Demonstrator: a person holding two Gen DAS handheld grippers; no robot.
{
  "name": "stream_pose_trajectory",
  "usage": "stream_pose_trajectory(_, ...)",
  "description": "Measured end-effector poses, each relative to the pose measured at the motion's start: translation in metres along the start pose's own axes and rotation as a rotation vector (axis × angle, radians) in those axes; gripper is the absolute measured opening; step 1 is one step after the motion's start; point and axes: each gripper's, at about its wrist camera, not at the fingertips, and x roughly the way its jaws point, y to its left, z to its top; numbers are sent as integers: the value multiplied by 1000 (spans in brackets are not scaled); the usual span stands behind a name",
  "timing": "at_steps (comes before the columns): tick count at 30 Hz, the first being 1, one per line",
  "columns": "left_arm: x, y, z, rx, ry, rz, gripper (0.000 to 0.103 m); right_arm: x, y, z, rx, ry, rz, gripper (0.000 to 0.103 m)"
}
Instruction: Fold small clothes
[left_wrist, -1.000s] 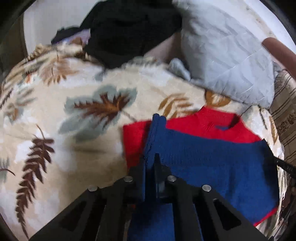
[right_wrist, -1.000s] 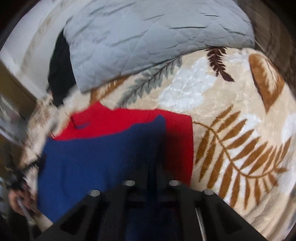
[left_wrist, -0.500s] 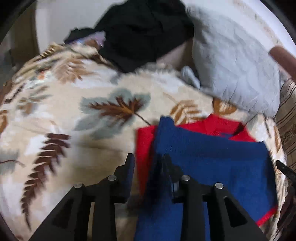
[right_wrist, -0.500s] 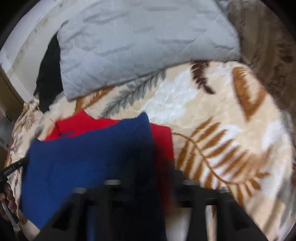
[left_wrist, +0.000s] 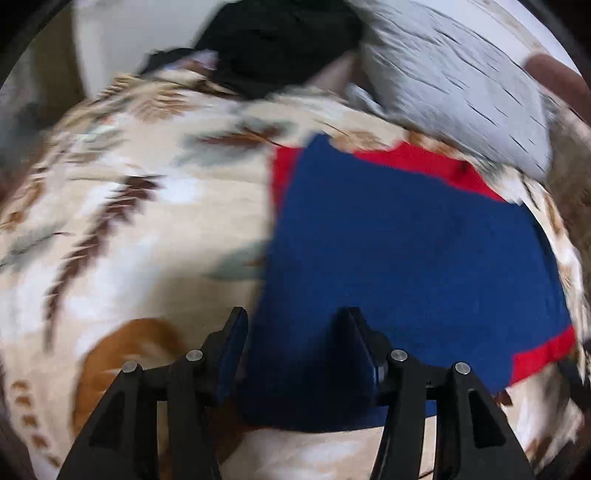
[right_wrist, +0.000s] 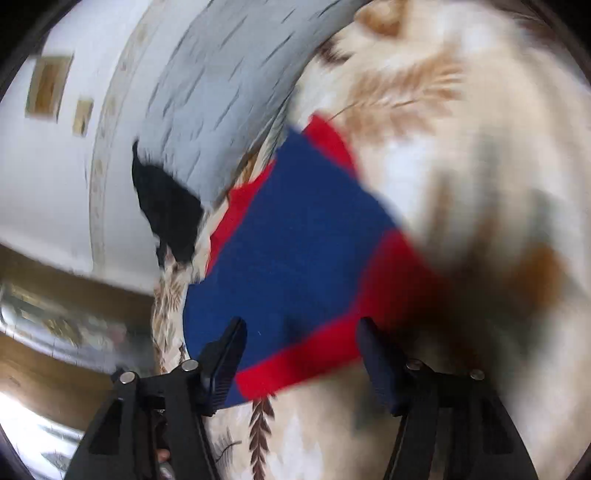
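Observation:
A small blue and red knit sweater (left_wrist: 406, 251) lies folded on a cream leaf-print blanket (left_wrist: 147, 229), blue side up with red showing at the far edge and near right corner. My left gripper (left_wrist: 291, 328) is open and empty, its jaws spread just over the sweater's near left edge. In the right wrist view the sweater (right_wrist: 295, 240) lies flat ahead. My right gripper (right_wrist: 301, 339) is open and empty above its near red hem. Both views are motion-blurred.
A grey quilted pillow (left_wrist: 461, 85) lies beyond the sweater, with a pile of black clothes (left_wrist: 277, 40) to its left. The pillow (right_wrist: 221, 92) and black clothes (right_wrist: 166, 206) also show in the right wrist view, with a white wall (right_wrist: 48, 166) behind.
Both grippers were shut on the sweater's blue edge; they have opened, let it go and drawn back. The sweater now lies flat. The right view has swung sideways.

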Motion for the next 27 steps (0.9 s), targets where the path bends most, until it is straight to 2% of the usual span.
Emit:
stream_pose_trajectory(2, -5, 5, 3, -39, 1, -43, 55, -25, -12, -13, 34, -37, -41, 76)
stream_pose_trajectory(4, -12, 3, 3, -65, -8, -72, 55, -32, -25, -19, 113, -15, 18, 76)
stream_pose_trajectory(8, -14, -16, -2, 2, -23, -93, 56, -31, -31, -10, 205, -17, 113, 76)
stream_pose_trajectory(11, -6, -24, -9, 20, -7, -75, 56, -7, -20, 0, 266, -3, 141, 76)
stream_pose_trajectory(13, 4, -25, -12, 21, 19, -66, 56, 10, -23, 5, 326, 4, 101, 76)
stream_pose_trajectory(15, 5, -27, -13, 36, 8, -56, 57, 9, -21, 7, 369, -33, 73, 79)
stream_pose_trajectory(17, 7, -29, -12, 48, 10, -51, 59, 10, -13, 12, 356, -70, 53, 79)
stream_pose_trajectory(19, 9, -30, -13, 63, 11, -48, 60, 13, -6, 18, 308, -93, -14, 77)
stream_pose_trajectory(20, 9, -30, -14, 72, 11, -45, 60, 15, -4, 20, 280, -89, -42, 70)
stream_pose_trajectory(21, 11, -30, -15, 81, 10, -44, 60, 18, 3, 23, 222, -86, -91, 33)
stream_pose_trajectory(22, 11, -30, -16, 89, 8, -43, 60, 23, 8, 25, 162, -71, -148, 11)
stream_pose_trajectory(24, 10, -29, -16, 95, 12, -49, 60, 22, 8, 22, 93, -55, -195, 10)
stream_pose_trajectory(27, 7, -22, -12, 66, 25, -70, 60, 3, 16, 12, -34, -83, -262, 10)
